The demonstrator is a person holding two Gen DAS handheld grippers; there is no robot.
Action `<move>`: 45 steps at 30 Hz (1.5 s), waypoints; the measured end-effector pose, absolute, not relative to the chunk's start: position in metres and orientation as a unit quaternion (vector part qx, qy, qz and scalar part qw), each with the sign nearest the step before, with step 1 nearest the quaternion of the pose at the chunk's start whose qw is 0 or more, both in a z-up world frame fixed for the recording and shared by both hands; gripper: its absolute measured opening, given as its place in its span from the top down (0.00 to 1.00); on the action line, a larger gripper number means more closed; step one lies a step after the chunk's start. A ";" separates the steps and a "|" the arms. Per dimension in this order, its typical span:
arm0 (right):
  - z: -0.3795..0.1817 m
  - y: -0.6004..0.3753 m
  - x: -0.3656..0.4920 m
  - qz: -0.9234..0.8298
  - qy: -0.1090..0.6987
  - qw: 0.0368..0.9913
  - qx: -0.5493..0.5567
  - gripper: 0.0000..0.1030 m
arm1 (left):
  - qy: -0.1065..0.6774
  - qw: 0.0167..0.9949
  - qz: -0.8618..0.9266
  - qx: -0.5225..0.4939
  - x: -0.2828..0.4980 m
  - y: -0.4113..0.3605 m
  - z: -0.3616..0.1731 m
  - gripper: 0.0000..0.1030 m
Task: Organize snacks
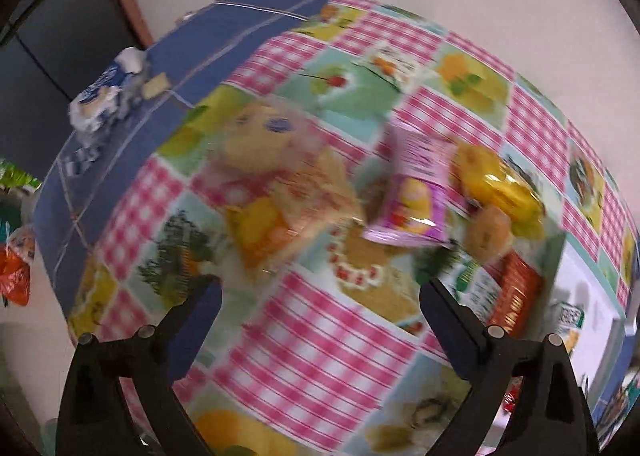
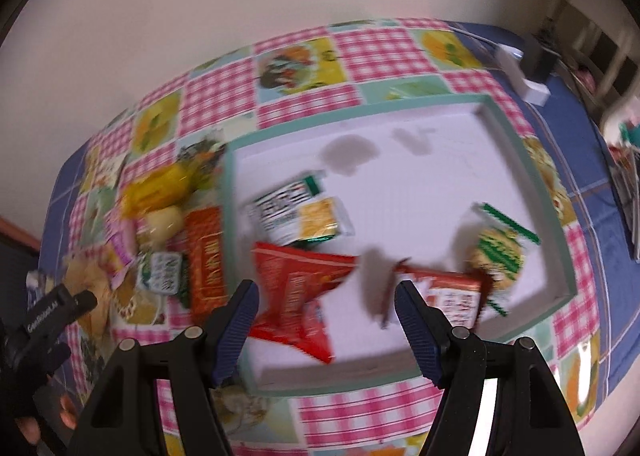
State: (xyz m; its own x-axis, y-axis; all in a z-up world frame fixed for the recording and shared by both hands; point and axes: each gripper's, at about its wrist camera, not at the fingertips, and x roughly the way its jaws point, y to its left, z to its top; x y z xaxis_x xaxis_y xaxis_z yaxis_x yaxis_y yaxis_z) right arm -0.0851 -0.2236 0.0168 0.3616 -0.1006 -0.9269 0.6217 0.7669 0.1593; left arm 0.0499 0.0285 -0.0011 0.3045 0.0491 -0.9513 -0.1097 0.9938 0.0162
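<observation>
A white tray with a teal rim [image 2: 556,240] holds a green-and-yellow packet [image 2: 296,216], a red packet [image 2: 296,288], a red-and-white packet [image 2: 452,296] and a green-striped packet [image 2: 496,252]. My right gripper [image 2: 326,288] hovers over the tray's near side, open; the red packet lies below its left finger, untouched. Left of the tray lie an orange-red packet [image 2: 206,256], a yellow packet [image 2: 160,184] and a pink packet [image 1: 408,196]. My left gripper [image 1: 320,290] is wide open above the checked tablecloth [image 1: 312,356], holding nothing, with a clear biscuit packet [image 1: 280,196] just ahead.
A crumpled blue-and-white wrapper [image 1: 108,96] sits on the blue cloth at the table's far left corner. A white box [image 2: 524,80] stands at the far right corner. A wall runs behind the table. Bags [image 1: 16,276] lie off the left edge.
</observation>
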 end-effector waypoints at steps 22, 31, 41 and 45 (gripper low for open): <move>0.006 -0.156 -0.038 -0.127 0.515 0.818 0.224 0.00 | 0.558 0.819 0.079 -0.106 0.058 0.104 0.006 0.02; 0.003 -0.145 -0.021 -0.108 0.511 0.829 0.201 0.00 | 0.596 0.788 0.048 -0.142 0.076 0.101 -0.017 0.02; -0.010 -0.137 0.005 -0.099 0.524 0.825 0.187 0.00 | 0.616 0.765 0.021 -0.185 0.103 0.089 -0.044 0.02; -0.015 -0.131 0.015 -0.093 0.528 0.824 0.182 0.00 | 0.621 0.757 0.023 -0.203 0.113 0.092 -0.052 0.02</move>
